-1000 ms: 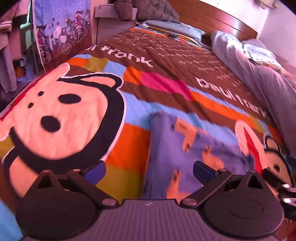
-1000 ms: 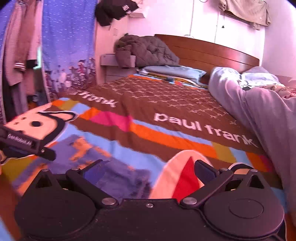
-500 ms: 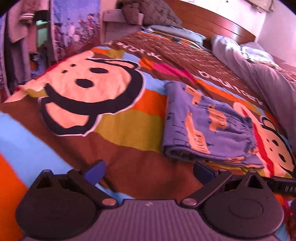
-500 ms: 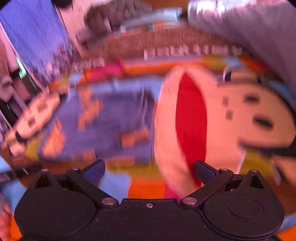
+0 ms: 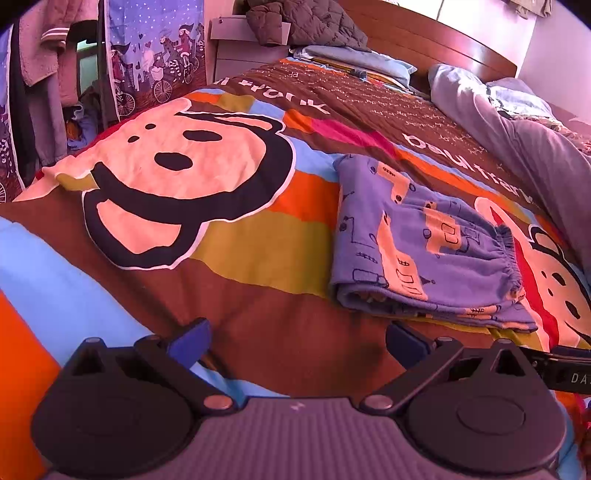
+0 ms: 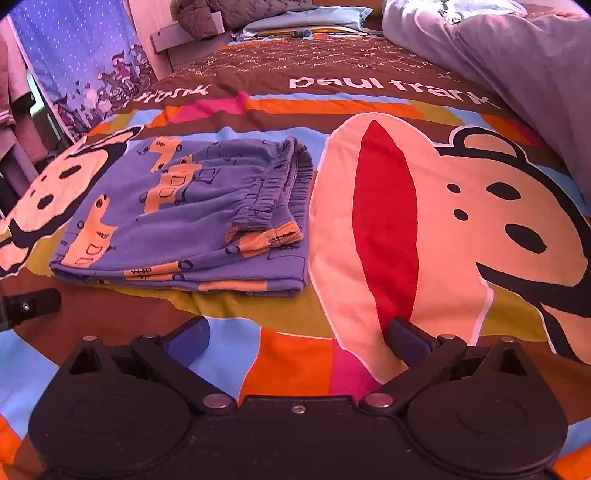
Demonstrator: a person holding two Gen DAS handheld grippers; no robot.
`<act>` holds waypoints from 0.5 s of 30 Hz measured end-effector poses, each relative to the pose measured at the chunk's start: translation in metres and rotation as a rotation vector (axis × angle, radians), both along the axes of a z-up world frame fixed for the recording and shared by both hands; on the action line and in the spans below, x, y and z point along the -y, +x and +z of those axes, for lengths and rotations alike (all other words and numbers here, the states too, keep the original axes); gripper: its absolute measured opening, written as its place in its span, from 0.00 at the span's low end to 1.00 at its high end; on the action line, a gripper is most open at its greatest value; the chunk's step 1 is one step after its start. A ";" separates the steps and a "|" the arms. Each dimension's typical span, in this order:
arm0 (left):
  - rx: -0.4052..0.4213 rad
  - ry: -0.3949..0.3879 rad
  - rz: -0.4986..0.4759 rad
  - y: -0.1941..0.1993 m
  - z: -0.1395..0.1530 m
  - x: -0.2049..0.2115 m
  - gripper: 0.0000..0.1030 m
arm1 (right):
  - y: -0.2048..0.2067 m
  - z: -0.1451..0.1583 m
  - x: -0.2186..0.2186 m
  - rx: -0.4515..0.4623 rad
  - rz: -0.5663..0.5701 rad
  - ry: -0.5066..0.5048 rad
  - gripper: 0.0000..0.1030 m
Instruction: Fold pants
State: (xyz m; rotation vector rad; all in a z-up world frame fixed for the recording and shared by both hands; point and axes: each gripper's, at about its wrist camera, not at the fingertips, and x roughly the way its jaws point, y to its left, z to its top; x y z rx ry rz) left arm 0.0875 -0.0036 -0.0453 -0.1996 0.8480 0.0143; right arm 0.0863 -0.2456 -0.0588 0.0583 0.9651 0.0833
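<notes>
Purple pants (image 5: 417,236) with orange truck prints lie folded into a flat rectangle on the bedspread, elastic waistband on the right. They also show in the right wrist view (image 6: 192,214). My left gripper (image 5: 295,341) is open and empty, held above the bedspread in front of and left of the pants. My right gripper (image 6: 297,338) is open and empty, in front of and right of the pants. The tip of the right gripper shows at the left view's right edge (image 5: 565,369). The tip of the left gripper shows at the right view's left edge (image 6: 29,304).
The bed has a colourful monkey-face bedspread (image 5: 177,177). A grey-purple duvet (image 6: 517,66) is heaped along the right side. Pillows and a dark quilted jacket (image 5: 306,22) lie by the wooden headboard (image 5: 443,40). Hanging clothes and a printed curtain (image 5: 155,62) stand left of the bed.
Both grippers have drawn back from the pants toward the foot of the bed, open and empty. The pants now lie in full view, folded and still.
</notes>
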 end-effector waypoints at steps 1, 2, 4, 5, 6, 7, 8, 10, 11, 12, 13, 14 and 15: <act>-0.003 0.002 -0.002 0.000 0.000 0.000 1.00 | 0.000 0.000 0.000 0.000 0.001 -0.003 0.99; -0.004 0.003 -0.002 0.000 0.000 0.000 1.00 | 0.000 0.000 0.000 0.000 0.001 -0.001 0.99; -0.006 0.003 -0.002 0.000 -0.001 0.001 1.00 | 0.000 0.000 0.000 -0.001 0.000 0.002 0.99; -0.005 0.003 -0.001 0.000 -0.001 0.001 1.00 | 0.000 0.000 0.000 -0.002 0.000 0.003 0.99; -0.004 0.002 0.000 0.000 -0.001 0.001 1.00 | 0.000 0.000 -0.001 -0.002 0.000 0.001 0.99; -0.004 0.002 0.001 0.000 -0.001 0.001 1.00 | 0.000 0.000 0.000 -0.001 0.001 0.000 0.99; -0.003 0.001 0.002 0.000 -0.001 0.001 1.00 | 0.000 0.000 0.000 -0.002 0.001 -0.001 0.99; 0.001 -0.002 0.006 0.000 0.000 0.001 1.00 | 0.000 0.000 0.000 -0.001 0.000 0.002 0.99; 0.003 -0.006 0.009 -0.001 0.000 0.001 1.00 | 0.000 0.000 0.000 0.000 -0.001 0.006 0.99; 0.005 -0.009 0.010 -0.001 -0.001 0.000 1.00 | -0.001 0.000 0.000 0.002 -0.003 0.011 0.99; 0.005 -0.014 0.011 -0.001 -0.001 0.000 1.00 | -0.001 0.000 0.001 0.002 -0.004 0.015 0.99; 0.007 -0.019 0.013 -0.001 -0.001 -0.001 1.00 | -0.001 0.000 0.001 0.003 -0.005 0.019 0.99; 0.009 -0.025 0.015 -0.001 -0.001 -0.002 1.00 | 0.000 0.000 0.001 0.002 -0.005 0.020 0.99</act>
